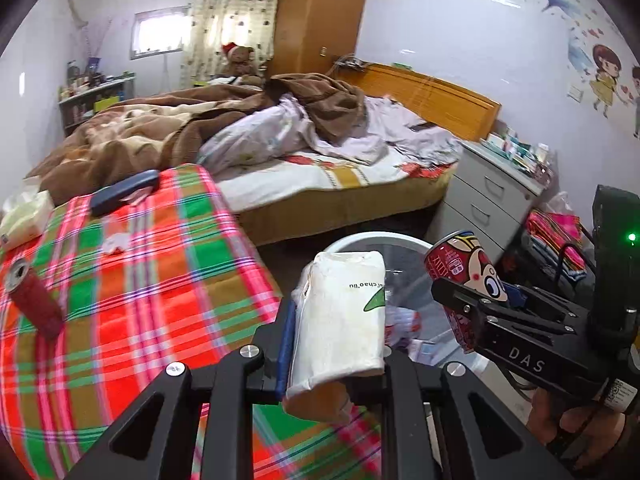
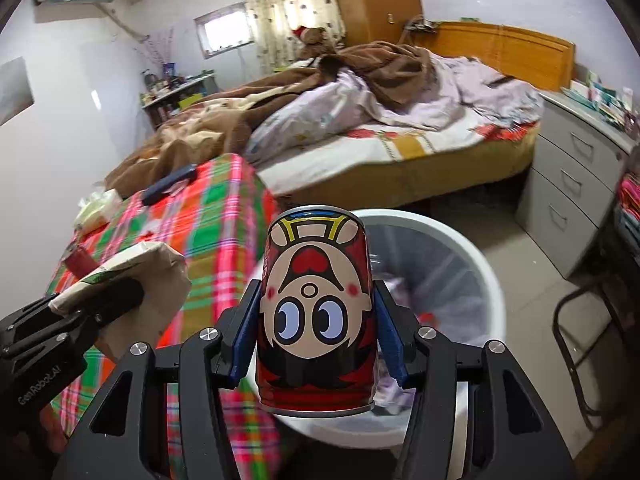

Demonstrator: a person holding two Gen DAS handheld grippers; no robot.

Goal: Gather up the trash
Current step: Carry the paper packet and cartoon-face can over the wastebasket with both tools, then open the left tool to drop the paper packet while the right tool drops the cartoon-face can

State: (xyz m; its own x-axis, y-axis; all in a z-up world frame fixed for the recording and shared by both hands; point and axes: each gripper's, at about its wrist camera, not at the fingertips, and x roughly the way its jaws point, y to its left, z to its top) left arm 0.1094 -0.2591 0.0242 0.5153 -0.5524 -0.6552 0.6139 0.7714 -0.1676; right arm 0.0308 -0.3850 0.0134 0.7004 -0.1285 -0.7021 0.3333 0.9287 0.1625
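My left gripper (image 1: 336,364) clamped tight on white paper pack (image 1: 340,316), pack held above near rim of white trash bin (image 1: 376,237). My right gripper (image 2: 316,344) mid-width, pads pressing red cartoon can (image 2: 316,308), can upside down over bin's near rim. Bin on floor just beside plaid surface (image 1: 160,272). Second red can (image 1: 32,300) lying at surface's left edge; crumpled tissue (image 1: 114,243) mid-surface.

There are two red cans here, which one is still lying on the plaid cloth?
The plain red can at the left edge of the plaid cloth, lying untouched. The other, the cartoon-face can, is clamped upside down in the right gripper by the white bin.
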